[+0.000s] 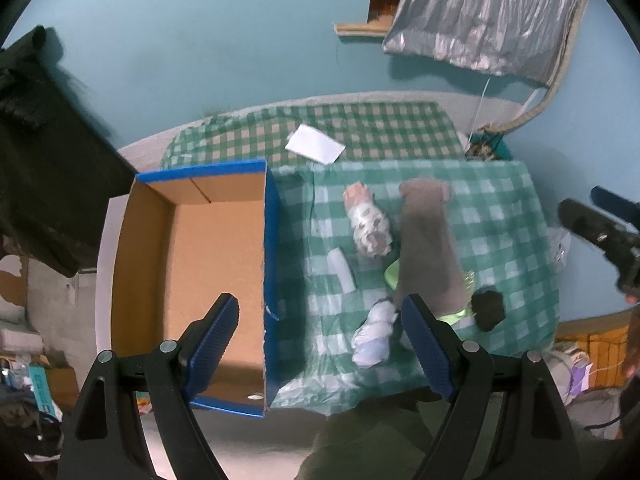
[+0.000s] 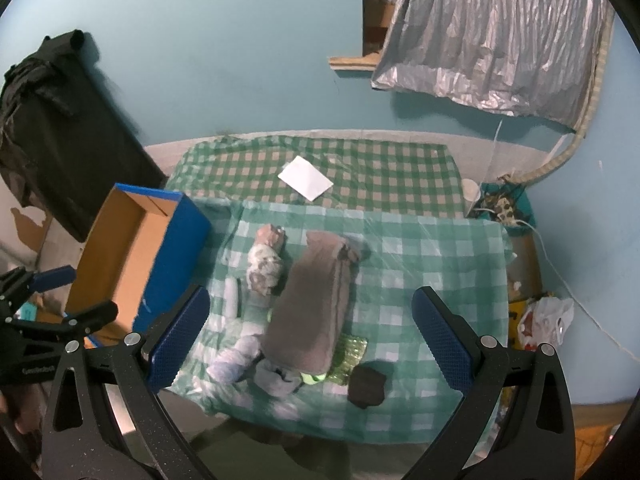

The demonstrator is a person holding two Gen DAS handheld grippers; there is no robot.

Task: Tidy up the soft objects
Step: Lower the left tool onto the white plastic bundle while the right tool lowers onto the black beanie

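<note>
An open cardboard box (image 1: 216, 240) with blue outer walls stands at the left of the green checked table; it also shows in the right wrist view (image 2: 132, 256). Right of it lie soft things: a grey folded cloth (image 1: 428, 248) (image 2: 316, 304), a patterned white roll (image 1: 370, 224) (image 2: 266, 264), a pale blue bundle (image 1: 374, 338) (image 2: 236, 360), a black sock ball (image 1: 488, 308) (image 2: 366, 386). My left gripper (image 1: 320, 344) is open and empty above the box's near edge. My right gripper (image 2: 310, 344) is open and empty above the cloth.
A white paper (image 1: 314, 144) (image 2: 306, 178) lies on the far checked cloth. A white tube (image 1: 342, 270) lies beside the roll. A green item (image 2: 344, 354) sticks out from under the grey cloth. Dark clothing (image 2: 52, 120) hangs at left. Clutter stands right of the table (image 2: 540, 316).
</note>
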